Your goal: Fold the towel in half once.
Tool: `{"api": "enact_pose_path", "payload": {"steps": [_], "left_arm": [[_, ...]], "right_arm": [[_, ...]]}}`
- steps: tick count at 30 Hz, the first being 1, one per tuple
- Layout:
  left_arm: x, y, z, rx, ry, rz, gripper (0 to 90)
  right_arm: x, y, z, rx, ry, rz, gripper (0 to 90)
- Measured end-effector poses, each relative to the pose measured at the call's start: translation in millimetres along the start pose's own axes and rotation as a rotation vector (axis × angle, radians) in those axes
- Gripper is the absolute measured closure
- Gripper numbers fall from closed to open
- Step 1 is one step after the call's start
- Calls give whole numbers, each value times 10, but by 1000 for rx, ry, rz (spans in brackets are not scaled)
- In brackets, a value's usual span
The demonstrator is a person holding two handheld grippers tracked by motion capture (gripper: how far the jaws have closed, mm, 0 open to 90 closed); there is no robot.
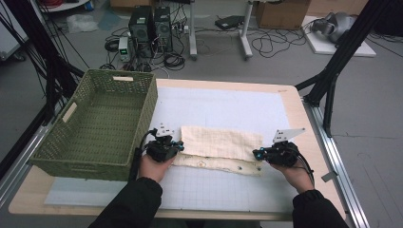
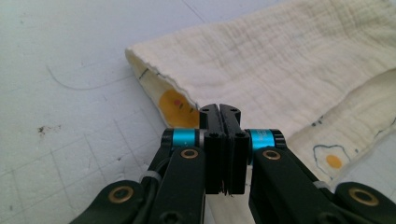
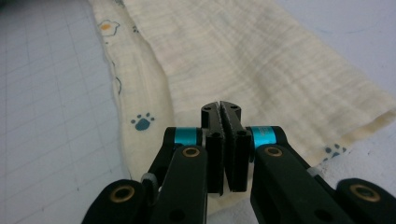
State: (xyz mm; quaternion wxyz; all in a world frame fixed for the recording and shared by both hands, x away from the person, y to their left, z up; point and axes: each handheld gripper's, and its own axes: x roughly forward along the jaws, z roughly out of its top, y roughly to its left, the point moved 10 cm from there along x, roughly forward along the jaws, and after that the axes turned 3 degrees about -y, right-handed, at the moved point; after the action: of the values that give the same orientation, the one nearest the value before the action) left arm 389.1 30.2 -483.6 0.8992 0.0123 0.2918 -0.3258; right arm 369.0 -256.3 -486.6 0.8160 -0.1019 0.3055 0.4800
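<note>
On the table [image 1: 294, 102], a folded cream muslin cloth [image 1: 222, 142] is pinched at both ends.
The left gripper [image 1: 179, 146] and right gripper [image 1: 256, 154] are closed on its near corners, seemingly so another fold can be made.

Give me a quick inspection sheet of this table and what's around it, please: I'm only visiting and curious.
Surface: wooden table under a pale gridded mat; a few dark specks on the mat.
Job's things: cream cloth, folded lengthwise, printed with eggs and paw prints, lying flat on the mat.
Clutter: green woven basket at the table's left, empty.
Grippers: left gripper at the cloth's left end, right gripper at its right end; both shut, whether cloth is pinched cannot be told.
Cables: one trails from each gripper; many loose on the floor.
Surroundings: computer towers, cardboard box, black frame legs.
</note>
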Motion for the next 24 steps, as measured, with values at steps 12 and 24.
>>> {"api": "enact_pose_path", "payload": {"steps": [12, 24], "left_arm": [[-172, -30, -115, 2, 25, 24, 881], [-190, -36, -404, 15, 131, 28, 737]], "right_arm": [[-83, 177, -9, -28, -3, 20, 886], [62, 305, -272, 2, 66, 86, 646]]}}
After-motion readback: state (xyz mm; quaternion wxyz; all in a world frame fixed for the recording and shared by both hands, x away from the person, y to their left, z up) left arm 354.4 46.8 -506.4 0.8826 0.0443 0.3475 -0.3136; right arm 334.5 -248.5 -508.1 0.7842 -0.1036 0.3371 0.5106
